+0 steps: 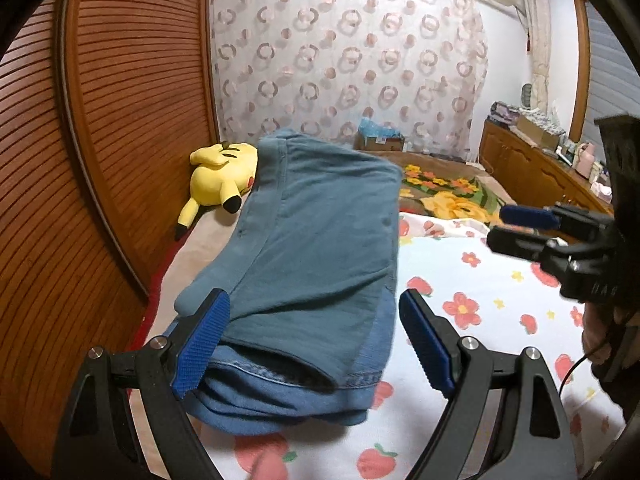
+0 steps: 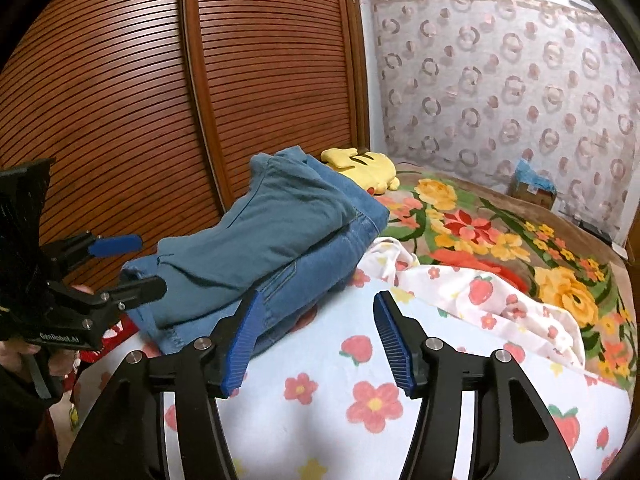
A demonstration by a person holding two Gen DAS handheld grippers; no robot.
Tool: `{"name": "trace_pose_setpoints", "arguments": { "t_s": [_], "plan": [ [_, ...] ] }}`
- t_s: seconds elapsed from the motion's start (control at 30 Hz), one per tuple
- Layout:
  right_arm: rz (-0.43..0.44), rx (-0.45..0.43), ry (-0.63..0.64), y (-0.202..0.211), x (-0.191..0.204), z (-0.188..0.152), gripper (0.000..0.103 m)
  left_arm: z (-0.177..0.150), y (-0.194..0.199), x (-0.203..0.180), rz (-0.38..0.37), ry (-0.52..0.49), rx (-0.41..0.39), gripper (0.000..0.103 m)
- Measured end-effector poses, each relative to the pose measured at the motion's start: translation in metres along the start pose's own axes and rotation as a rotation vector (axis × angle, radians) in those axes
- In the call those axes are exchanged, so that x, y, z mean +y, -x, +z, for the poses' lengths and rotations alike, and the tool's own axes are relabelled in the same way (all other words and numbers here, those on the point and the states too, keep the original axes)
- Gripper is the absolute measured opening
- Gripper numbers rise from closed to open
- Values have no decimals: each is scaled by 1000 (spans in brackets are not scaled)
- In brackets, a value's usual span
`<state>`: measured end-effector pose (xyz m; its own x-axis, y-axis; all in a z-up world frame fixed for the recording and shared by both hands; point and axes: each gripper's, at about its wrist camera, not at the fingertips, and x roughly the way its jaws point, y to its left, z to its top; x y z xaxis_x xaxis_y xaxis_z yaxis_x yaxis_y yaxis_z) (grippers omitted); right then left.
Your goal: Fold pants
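The blue denim pants lie folded in a thick stack on the flowered sheet; they also show in the right wrist view. My left gripper is open, its blue pads either side of the stack's near end, not closed on it. It shows at the left of the right wrist view, beside the stack. My right gripper is open and empty over the sheet, just right of the stack. It shows at the right of the left wrist view.
A yellow plush toy lies behind the pants by the slatted wooden wardrobe. A flowered blanket covers the bed's far side. A cardboard box sits by the curtain. A cluttered wooden cabinet stands at the right.
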<state>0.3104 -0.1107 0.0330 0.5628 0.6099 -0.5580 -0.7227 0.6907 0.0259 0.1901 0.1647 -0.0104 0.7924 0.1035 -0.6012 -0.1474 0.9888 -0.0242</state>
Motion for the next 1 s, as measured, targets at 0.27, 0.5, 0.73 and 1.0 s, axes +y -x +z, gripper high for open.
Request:
{"name": "trace_pose_setpoints", "arguments": {
  "t_s": [0.27,0.5,0.73,1.0],
  "plan": [
    [-46,1,-27,19,14,-15,61,-9,14,-9,-34,12,-14,87],
    [-62,-16,-52,41,24,-30,61,-24,29,-23,-53,-1,-9,87],
    [-94,-46,-68,76,36,-47,61,-36,54,-41,-80,-19,-39,87],
    [-132,-66,-81,109,54,-71,61,-51,79,-65,-115,-50,-56,87]
  ]
}}
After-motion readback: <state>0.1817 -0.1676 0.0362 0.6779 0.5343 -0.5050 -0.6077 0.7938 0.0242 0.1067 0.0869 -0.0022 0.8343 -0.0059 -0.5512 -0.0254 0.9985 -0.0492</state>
